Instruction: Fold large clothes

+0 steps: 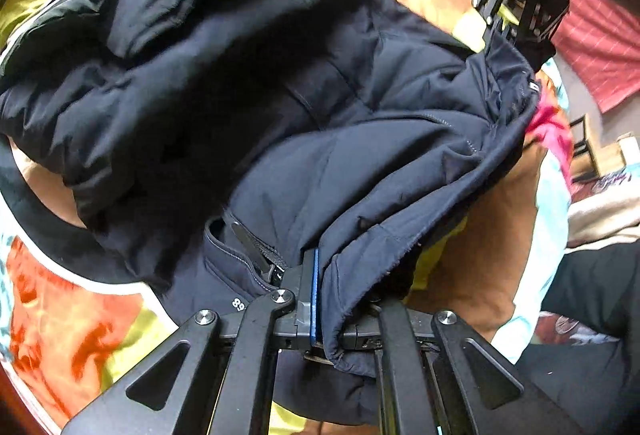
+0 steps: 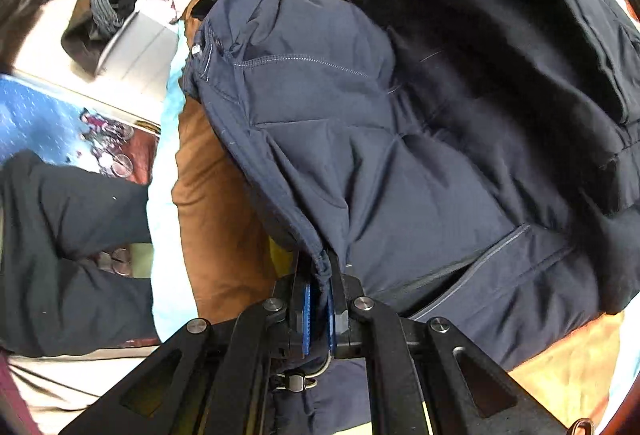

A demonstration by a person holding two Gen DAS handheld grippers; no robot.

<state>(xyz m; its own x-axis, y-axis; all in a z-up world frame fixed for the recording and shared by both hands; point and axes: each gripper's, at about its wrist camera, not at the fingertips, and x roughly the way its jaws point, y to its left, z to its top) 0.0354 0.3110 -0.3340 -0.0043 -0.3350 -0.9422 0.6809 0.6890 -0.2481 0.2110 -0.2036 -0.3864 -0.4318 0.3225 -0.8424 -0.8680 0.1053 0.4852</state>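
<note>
A brightly patterned bedspread (image 1: 60, 315) is spread beneath both grippers, and a puffy navy jacket (image 1: 280, 95) is heaped on it just ahead of them. The jacket's hem is clamped between the closed jaws of the left gripper (image 1: 320, 299) and likewise pinched by the right gripper (image 2: 320, 299).
</note>
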